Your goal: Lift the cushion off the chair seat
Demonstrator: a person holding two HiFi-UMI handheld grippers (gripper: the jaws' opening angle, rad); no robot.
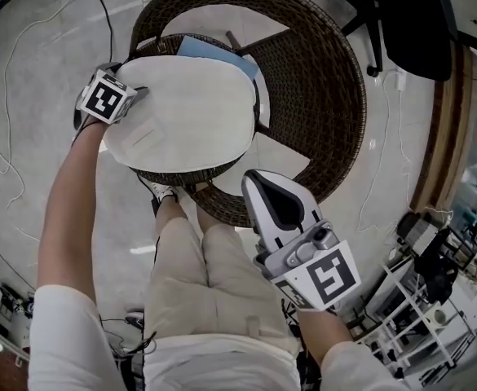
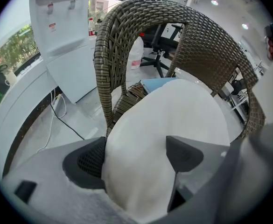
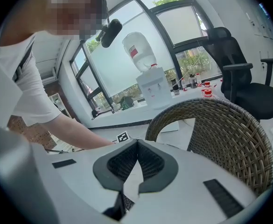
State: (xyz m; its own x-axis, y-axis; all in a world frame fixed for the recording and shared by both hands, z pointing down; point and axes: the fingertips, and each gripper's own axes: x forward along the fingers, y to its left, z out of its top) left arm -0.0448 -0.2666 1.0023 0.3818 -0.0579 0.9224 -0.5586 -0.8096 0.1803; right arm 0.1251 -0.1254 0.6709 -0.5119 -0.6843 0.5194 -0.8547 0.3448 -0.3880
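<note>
A round white cushion point(image 1: 189, 116) lies on the seat of a brown wicker chair point(image 1: 320, 63). My left gripper point(image 1: 136, 96) is at the cushion's left edge, pointing steeply down. In the left gripper view the cushion point(image 2: 173, 120) fills the gap between the jaws of the left gripper point(image 2: 136, 153), and both pads rest against it. My right gripper point(image 1: 258, 177) hovers in front of the chair above the person's legs, shut and empty. Its pads meet at the tips in the right gripper view point(image 3: 136, 146).
A light blue pad point(image 1: 214, 51) pokes out behind the cushion. The wicker backrest point(image 2: 113, 41) curves round the seat. A water dispenser point(image 2: 61, 31) stands to the left, a black office chair point(image 1: 409, 15) behind. Cables point(image 1: 10, 169) trail on the floor, and a white rack point(image 1: 417, 300) stands at lower right.
</note>
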